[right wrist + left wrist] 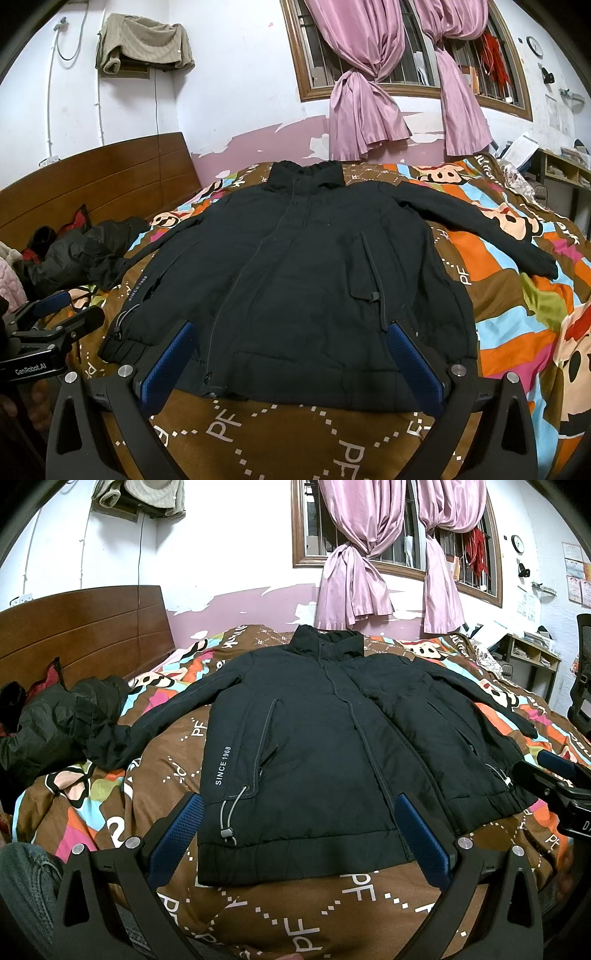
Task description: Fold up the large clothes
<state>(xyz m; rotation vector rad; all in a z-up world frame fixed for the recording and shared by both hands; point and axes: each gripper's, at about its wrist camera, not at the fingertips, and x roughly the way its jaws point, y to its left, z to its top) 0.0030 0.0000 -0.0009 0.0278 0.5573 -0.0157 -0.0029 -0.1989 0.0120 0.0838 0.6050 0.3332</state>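
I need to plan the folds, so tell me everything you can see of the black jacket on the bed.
The black jacket lies flat, front up, on the patterned quilt, closed down the front, collar toward the window, hem toward the grippers. The fabric looks matte and lightly padded. Both sleeves are spread outward; one reaches the dark clothes heaped near the headboard. White "SINCE 1968" lettering runs up one front panel, beside a slanted pocket and a grey drawcord with a toggle. The hem is a banded strip. Neither gripper holds it; both stand open above the hem.
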